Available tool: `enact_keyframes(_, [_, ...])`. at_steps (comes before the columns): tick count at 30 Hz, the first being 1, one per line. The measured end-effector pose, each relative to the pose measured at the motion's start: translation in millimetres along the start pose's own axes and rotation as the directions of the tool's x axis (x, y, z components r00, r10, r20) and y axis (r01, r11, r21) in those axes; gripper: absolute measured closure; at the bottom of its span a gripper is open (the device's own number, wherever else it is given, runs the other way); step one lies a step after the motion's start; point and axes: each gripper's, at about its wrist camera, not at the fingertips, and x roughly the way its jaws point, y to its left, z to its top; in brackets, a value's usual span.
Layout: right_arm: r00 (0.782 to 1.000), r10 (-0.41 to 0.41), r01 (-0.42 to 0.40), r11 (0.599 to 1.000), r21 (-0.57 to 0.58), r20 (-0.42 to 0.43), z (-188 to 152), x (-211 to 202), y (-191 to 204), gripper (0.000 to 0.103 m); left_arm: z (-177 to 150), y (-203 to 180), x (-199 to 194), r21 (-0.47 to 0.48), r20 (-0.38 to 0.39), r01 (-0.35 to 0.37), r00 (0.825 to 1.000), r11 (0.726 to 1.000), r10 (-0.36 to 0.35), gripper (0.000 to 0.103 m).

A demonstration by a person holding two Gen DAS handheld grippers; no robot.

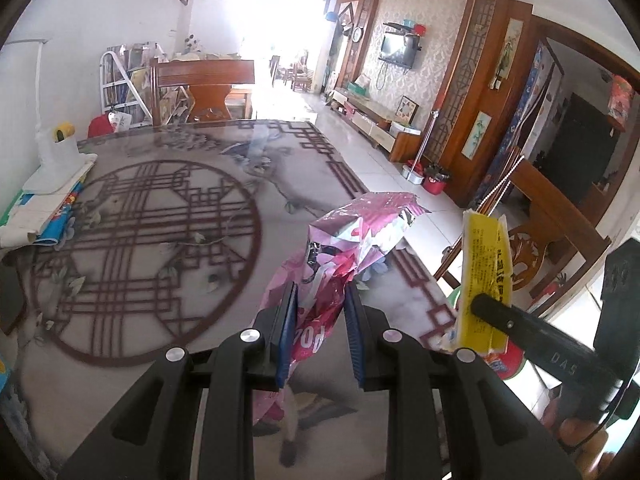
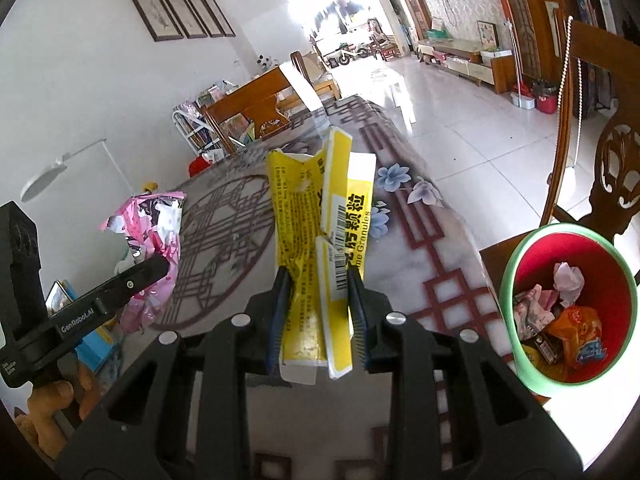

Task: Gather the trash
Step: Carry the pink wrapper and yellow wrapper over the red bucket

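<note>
Over the glass-topped patterned table (image 1: 160,208), your left gripper (image 1: 320,320) is clamped on a crumpled pink foil wrapper (image 1: 352,232) while your right gripper (image 2: 318,304) pinches a flattened yellow medicine box (image 2: 316,208) near the red wastebasket (image 2: 516,272).

Wrapper (image 1: 344,240) between the jaws of the left gripper (image 1: 320,300), above the table (image 1: 160,240). Flattened box (image 2: 320,240) between the jaws of the right gripper (image 2: 318,280), to the right of the wrapper. Bin (image 2: 532,364) beside the table's right edge, before a chair (image 2: 600,120), with scraps inside. Lamp (image 1: 56,148) on papers at the table's far left; another chair (image 1: 204,84) behind the table.
</note>
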Motion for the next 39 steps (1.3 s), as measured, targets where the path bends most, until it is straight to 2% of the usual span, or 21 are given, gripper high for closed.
enact_keyframes(7, [1.0, 0.003, -0.004, 1.0, 0.022, 0.024, 1, -7, -7, 0.074, 3, -9, 6, -0.027, -0.014, 0.016, 1.0, 1.0, -0.016, 0.08])
enact_keyframes(27, [0.998, -0.012, 0.012, 1.0, 0.008, 0.064, 11, -19, -5, 0.074, 1, -32, 14, 0.005, -0.039, 0.056, 0.998, 0.998, -0.055, 0.08])
enact_keyframes(32, [0.994, -0.056, 0.061, 0.997, -0.052, 0.09, 16, -32, -2, 0.074, 4, -43, 14, 0.02, -0.035, 0.078, 0.996, 0.997, -0.077, 0.08])
enact_keyframes(34, [0.995, -0.038, 0.041, 0.999, -0.022, 0.093, 17, -39, -10, 0.074, 5, -47, 15, 0.023, -0.035, 0.085, 0.996, 0.996, -0.084, 0.08])
enact_keyframes(39, [0.989, -0.088, 0.088, 0.996, 0.001, 0.117, 20, -53, -26, 0.074, 4, -56, 19, 0.034, -0.042, 0.103, 0.994, 0.994, -0.101, 0.08])
